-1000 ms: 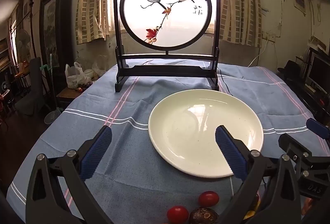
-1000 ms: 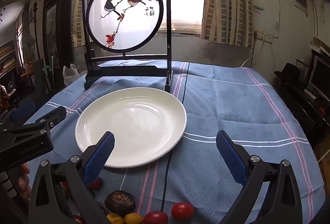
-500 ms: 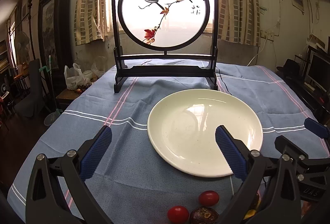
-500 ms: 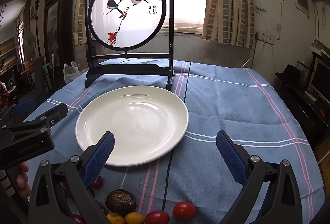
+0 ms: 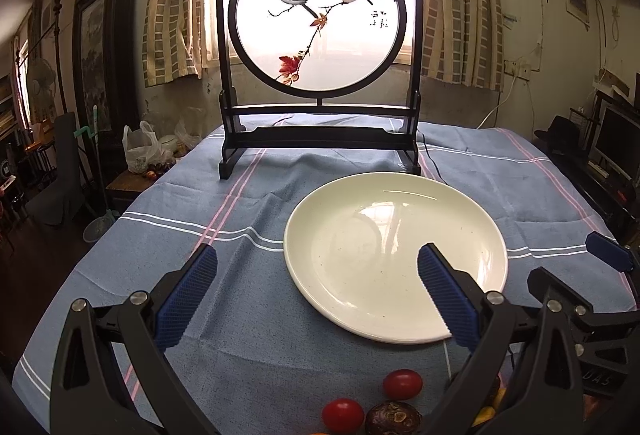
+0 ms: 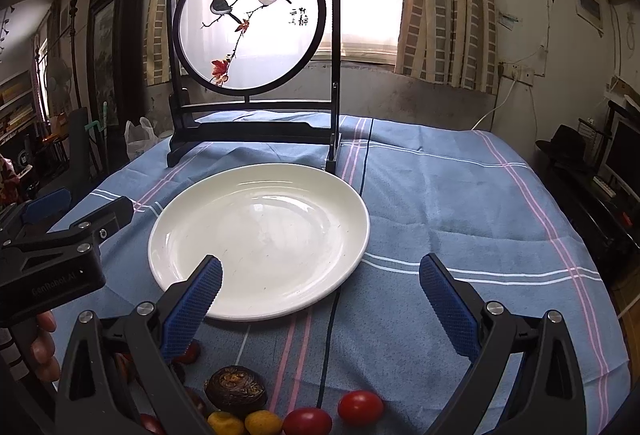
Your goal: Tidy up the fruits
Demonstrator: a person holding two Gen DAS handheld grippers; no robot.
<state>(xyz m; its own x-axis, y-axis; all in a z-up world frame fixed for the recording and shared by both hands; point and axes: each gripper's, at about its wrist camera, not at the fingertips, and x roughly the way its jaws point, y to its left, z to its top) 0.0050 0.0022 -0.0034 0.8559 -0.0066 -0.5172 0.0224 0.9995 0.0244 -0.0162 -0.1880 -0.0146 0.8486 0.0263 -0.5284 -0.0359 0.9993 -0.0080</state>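
An empty white plate sits on the blue tablecloth. Small fruits lie in a row at the table's near edge: red cherry tomatoes, a dark brown wrinkled fruit and small yellow fruits. My left gripper is open and empty above the cloth, left of the plate's near rim. My right gripper is open and empty over the plate's near right edge, above the fruits. Each gripper shows at the edge of the other's view.
A dark wooden screen with a round bird painting stands at the table's far side behind the plate. A thin black cable runs across the cloth past the plate. A side table with bags stands to the left.
Both grippers have drifted slightly; the views have shifted a little with the plate and screen sitting marginally lower and left. Both grippers stay open and the fruits have not moved.
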